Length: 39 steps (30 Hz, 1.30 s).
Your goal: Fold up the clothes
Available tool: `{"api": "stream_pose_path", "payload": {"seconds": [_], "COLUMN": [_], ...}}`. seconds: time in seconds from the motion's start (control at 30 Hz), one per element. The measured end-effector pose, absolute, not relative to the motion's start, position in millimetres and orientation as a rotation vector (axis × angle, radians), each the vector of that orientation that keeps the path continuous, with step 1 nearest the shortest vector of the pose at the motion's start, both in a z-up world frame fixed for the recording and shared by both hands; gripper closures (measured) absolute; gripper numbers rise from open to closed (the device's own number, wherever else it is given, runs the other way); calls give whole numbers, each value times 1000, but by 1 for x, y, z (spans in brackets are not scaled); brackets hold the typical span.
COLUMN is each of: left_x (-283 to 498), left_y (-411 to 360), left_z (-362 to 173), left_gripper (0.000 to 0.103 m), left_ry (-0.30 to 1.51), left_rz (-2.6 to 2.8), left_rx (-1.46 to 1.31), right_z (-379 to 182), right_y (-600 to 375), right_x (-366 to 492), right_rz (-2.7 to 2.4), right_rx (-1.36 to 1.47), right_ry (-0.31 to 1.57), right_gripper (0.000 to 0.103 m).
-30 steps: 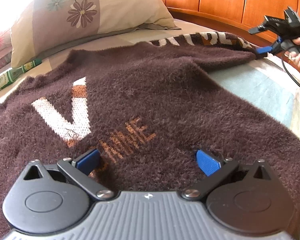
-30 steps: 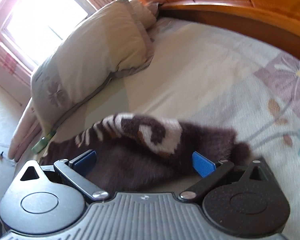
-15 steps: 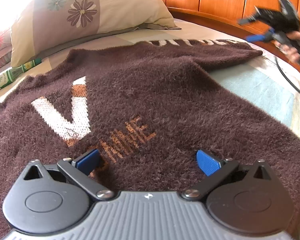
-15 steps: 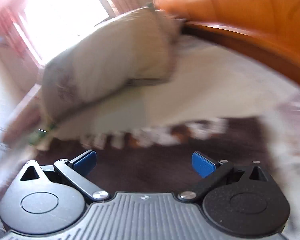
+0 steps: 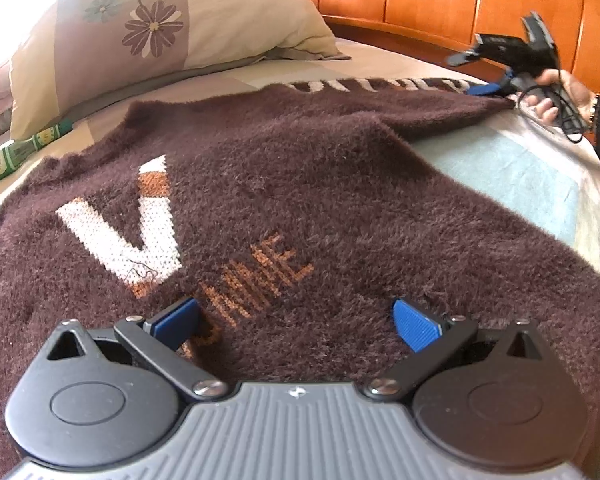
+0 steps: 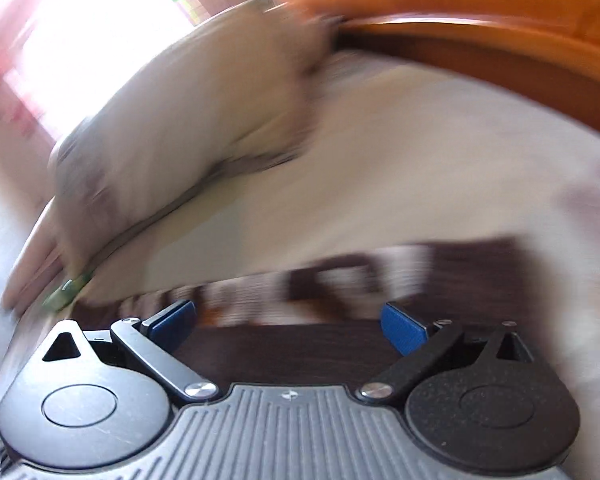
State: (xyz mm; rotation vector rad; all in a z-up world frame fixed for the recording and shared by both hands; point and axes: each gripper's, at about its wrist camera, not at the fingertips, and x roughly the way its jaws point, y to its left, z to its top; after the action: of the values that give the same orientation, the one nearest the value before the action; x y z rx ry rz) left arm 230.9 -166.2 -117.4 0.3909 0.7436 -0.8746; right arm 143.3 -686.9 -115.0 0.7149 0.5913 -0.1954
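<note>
Sweater (image 5: pixel 300 184) lies flat on bed (image 5: pixel 512 168); left gripper (image 5: pixel 296 320) and right gripper (image 6: pixel 288 324) both spread wide.

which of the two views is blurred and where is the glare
Right wrist view: heavy motion blur smears the pillow and brown sweater; only the right claw stays sharp; window glare washes out the upper left. Left wrist view: sharp on the sweater, glare only at the top left edge.

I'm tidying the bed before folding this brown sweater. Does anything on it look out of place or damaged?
Two things. A green box lies on the bed half tucked under the pillow, beside the sweater; it isn't laundry. And a loose dark thread curls over the sweater's white V, like a snag.
</note>
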Motion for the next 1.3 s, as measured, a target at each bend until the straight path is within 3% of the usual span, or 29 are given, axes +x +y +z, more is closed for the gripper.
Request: {"api": "stream_pose_path", "payload": {"seconds": [0.23, 0.43, 0.6, 0.8, 0.97, 1.07, 1.3], "left_x": [241, 260, 287, 296, 298, 307, 319], "left_y": [-146, -111, -75, -59, -48, -34, 1], "left_z": [-107, -109, -119, -120, -109, -106, -109], "left_gripper": [1, 1, 0, 1, 1, 1, 1], "left_ry": [665, 629, 685, 714, 687, 668, 720], "left_rz": [-847, -687, -730, -767, -664, -472, -503], "left_rx": [484, 539, 349, 254, 272, 345, 220], "right_z": [-96, -80, -79, -113, -96, -73, -58], "right_y": [-698, -604, -497, -445, -450, -408, -320], "right_x": [115, 197, 261, 312, 339, 336, 325], "right_rz": [-502, -403, -282, -330, -470, -382, -131], "right_rx": [768, 567, 339, 190, 257, 213, 323], "right_ry": [517, 704, 871, 957, 1004, 996, 1045], "right_gripper": [0, 0, 0, 0, 0, 0, 0]}}
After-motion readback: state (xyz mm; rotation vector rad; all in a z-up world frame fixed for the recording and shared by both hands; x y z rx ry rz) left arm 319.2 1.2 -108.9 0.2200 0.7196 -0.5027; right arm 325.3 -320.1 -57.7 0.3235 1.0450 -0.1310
